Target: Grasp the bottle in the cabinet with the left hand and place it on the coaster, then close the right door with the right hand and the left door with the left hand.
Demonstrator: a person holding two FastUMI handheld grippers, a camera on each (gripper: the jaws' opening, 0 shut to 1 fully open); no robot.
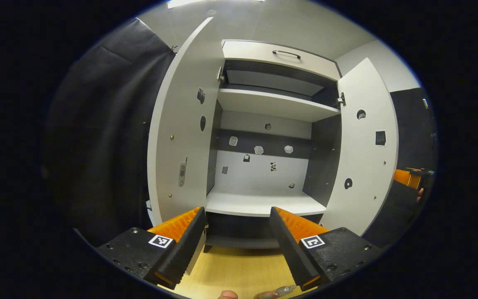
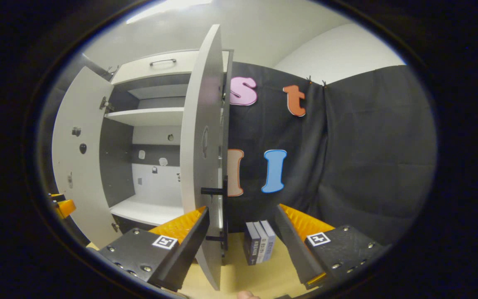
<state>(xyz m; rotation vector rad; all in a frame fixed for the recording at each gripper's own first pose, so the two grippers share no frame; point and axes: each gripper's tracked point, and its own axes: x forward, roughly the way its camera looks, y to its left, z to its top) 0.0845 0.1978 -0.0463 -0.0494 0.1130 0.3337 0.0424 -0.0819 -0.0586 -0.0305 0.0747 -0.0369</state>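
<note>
The cabinet (image 1: 264, 124) shelves are standing bare, and the bottle (image 1: 278, 292) seems to be lying at the tabletop's near edge, so placing looks done. Both doors are hanging open; the right gripper (image 2: 241, 245), fingers spread and empty, is nearing the right door (image 2: 199, 166), while the left gripper (image 1: 237, 245) is waiting released.

Pale wooden tabletop (image 2: 259, 274), cabinet (image 1: 264, 203) standing on it, three upright books (image 2: 259, 245) beside the cabinet
</note>
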